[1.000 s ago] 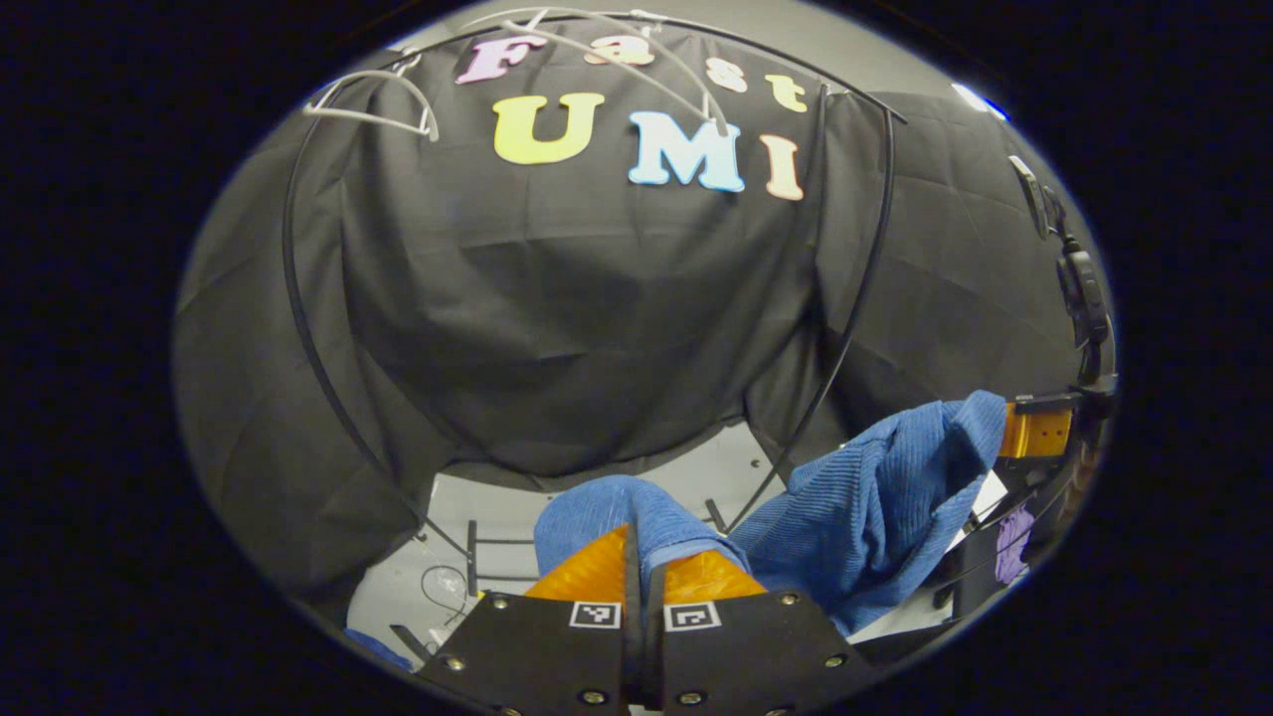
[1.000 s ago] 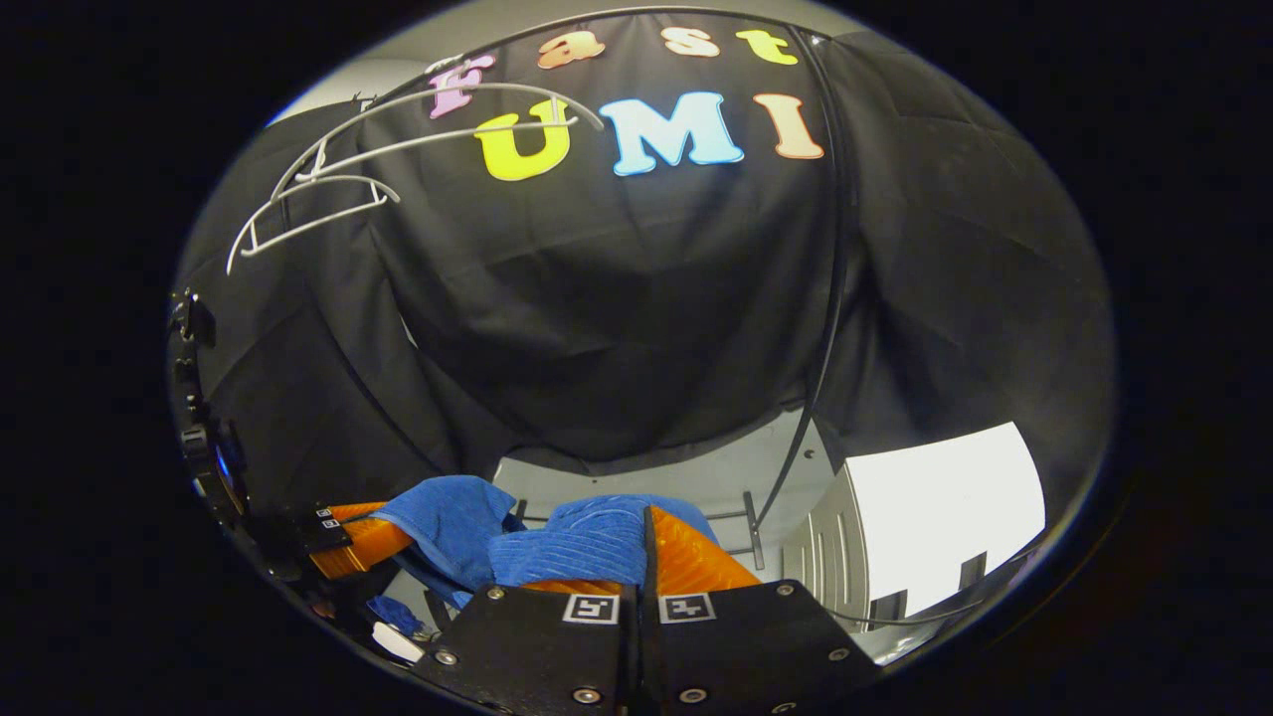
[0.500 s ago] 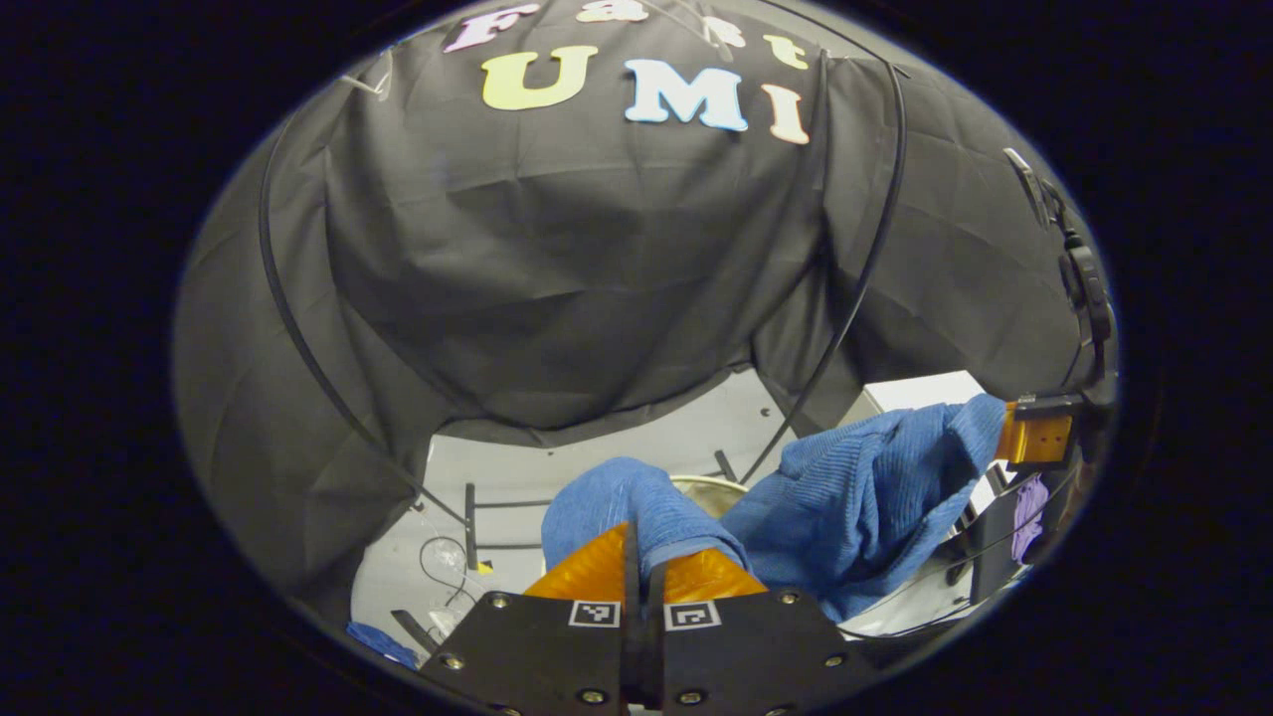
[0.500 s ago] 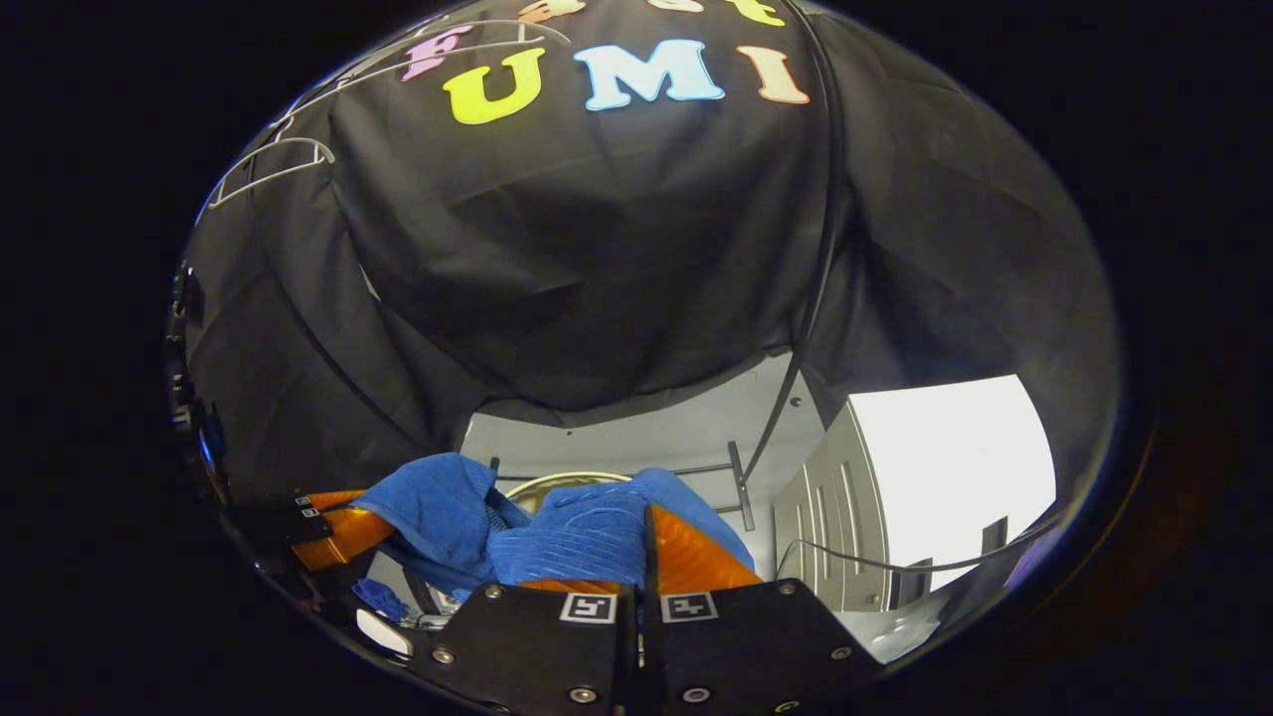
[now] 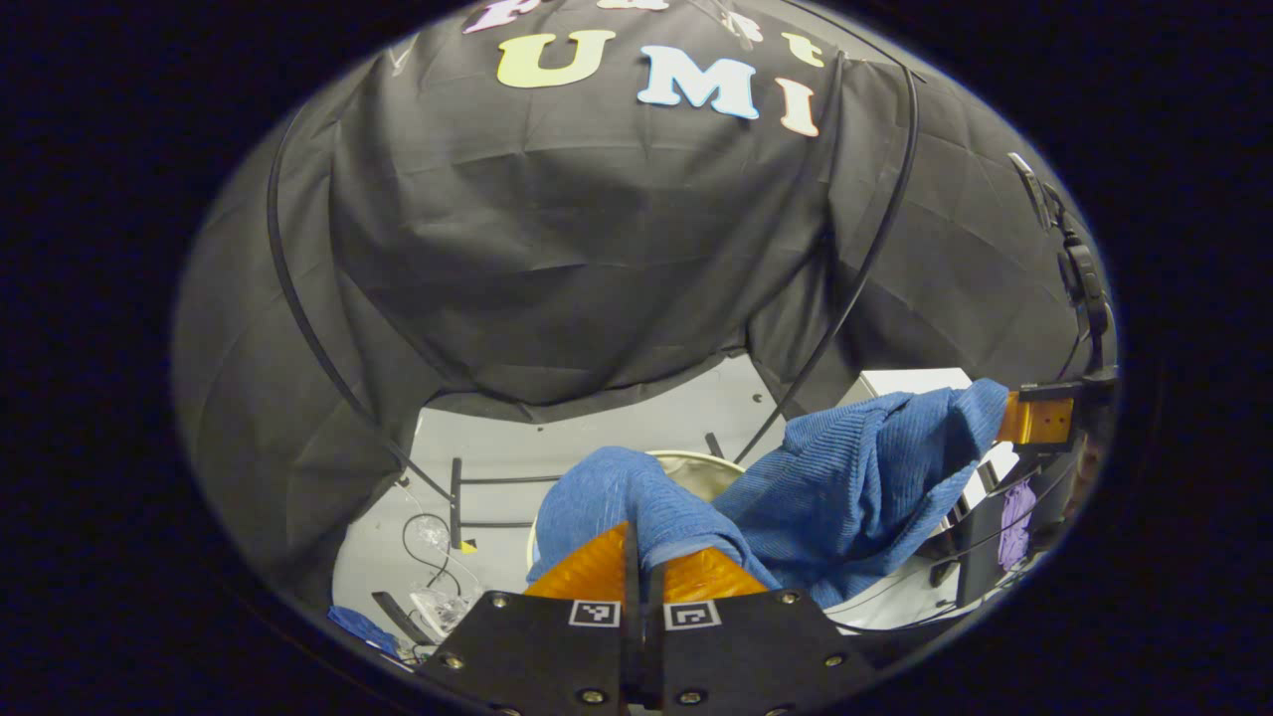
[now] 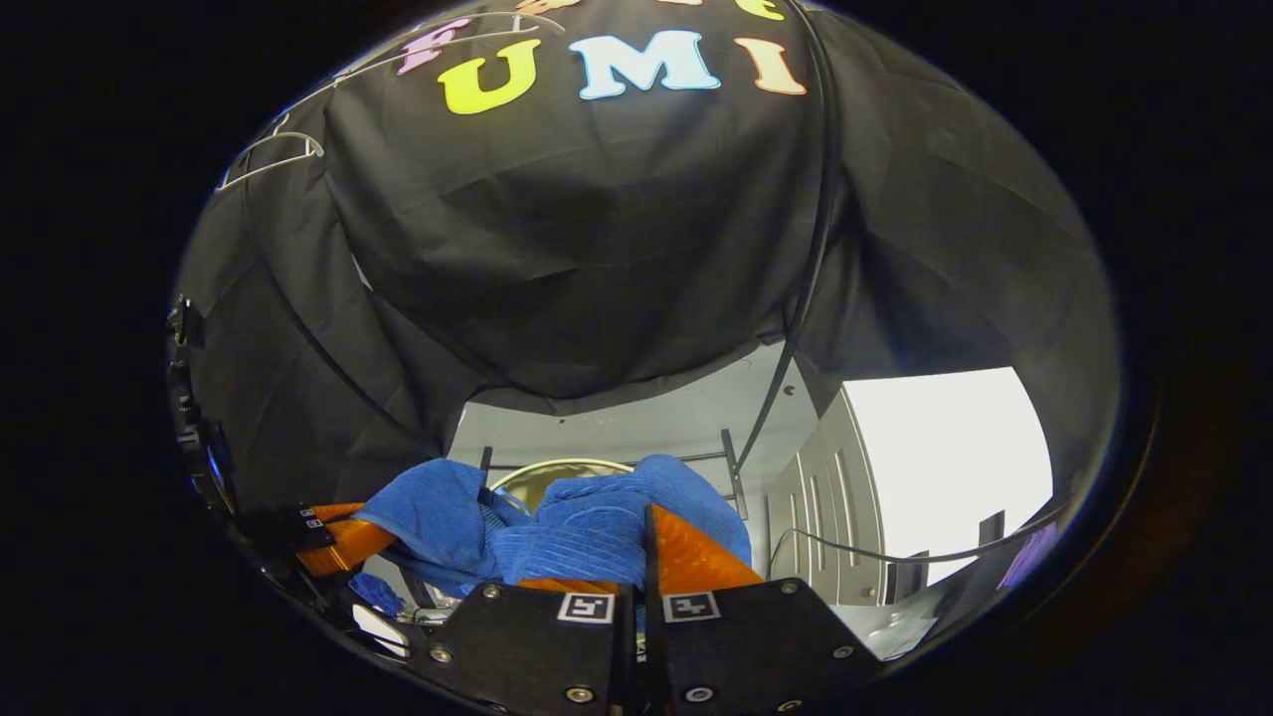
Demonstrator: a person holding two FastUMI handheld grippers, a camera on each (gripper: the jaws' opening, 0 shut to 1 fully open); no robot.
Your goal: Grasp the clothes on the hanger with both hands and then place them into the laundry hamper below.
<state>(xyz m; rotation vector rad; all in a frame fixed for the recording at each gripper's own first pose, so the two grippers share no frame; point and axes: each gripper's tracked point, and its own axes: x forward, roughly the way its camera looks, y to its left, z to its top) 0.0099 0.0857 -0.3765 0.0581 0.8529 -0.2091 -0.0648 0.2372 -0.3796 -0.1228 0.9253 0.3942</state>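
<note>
A: The left gripper [image 5: 636, 557] is pinching a fold of the blue cloth [image 5: 845, 477], its fingers squeezed tight on it.

B: And the cloth is stretching across to the right gripper [image 6: 644, 542], which is clamping the other end.

A: Just ahead of both grippers, beneath the hanging cloth, the pale rim of the hamper [image 5: 696, 462] is peeking out.

B: The hanger [image 6: 269, 164] is sitting high up to the right gripper's left.

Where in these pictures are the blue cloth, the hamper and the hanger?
blue cloth [image 5: 855, 477]: left gripper view, on the ribbed middle fold.
hamper [image 6: 562, 465]: right gripper view, on its pale rim behind the cloth.
hanger [image 6: 269, 159]: right gripper view, on its white wire, upper left.
</note>
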